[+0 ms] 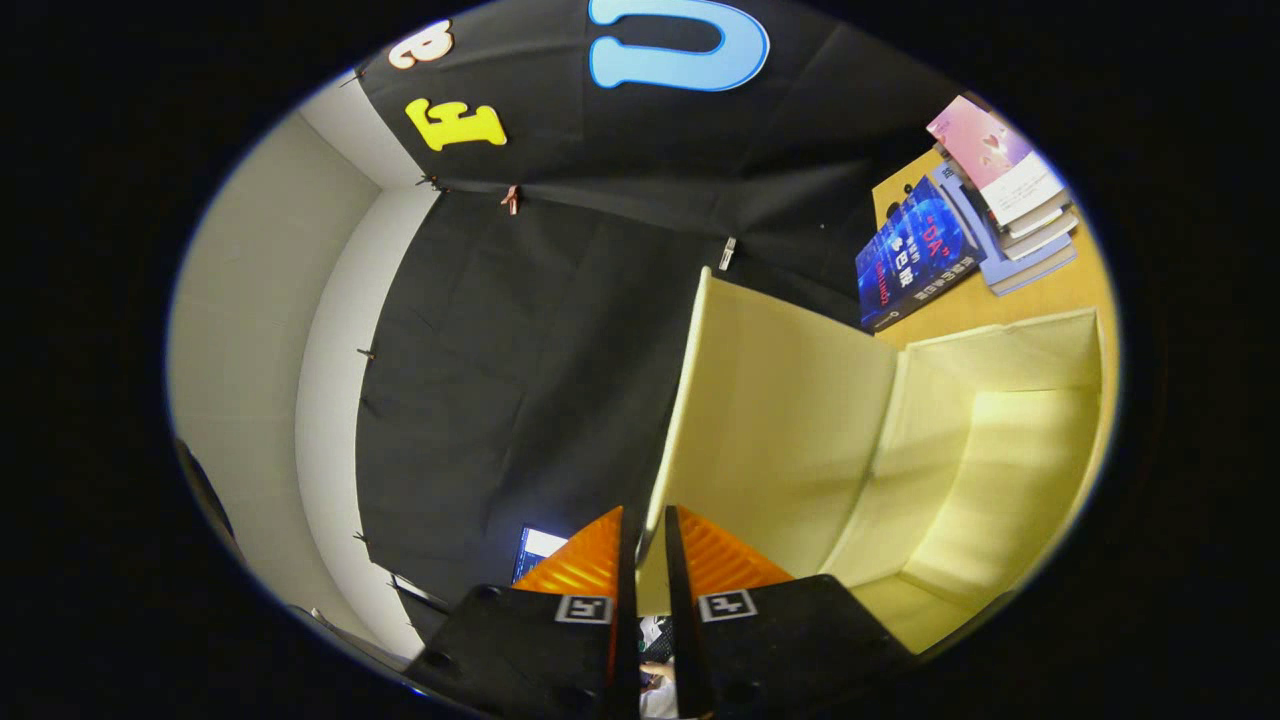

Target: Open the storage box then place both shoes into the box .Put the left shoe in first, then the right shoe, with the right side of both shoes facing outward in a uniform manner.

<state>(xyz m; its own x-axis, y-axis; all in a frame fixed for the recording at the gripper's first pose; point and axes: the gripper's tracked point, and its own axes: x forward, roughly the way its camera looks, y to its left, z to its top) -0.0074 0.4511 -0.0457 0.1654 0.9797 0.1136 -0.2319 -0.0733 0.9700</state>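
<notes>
With the jaws apparently pinched on the raised lid point(770, 400) edge between them, swing it fully back so the storage box point(1000, 450) just ahead stays open.

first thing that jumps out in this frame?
The pale yellow box lid, raised and pinched at its edge between the fingers of the hand-held gripper. Beyond it the open box lies empty on the wooden table, with a stack of books just past the box.
</notes>
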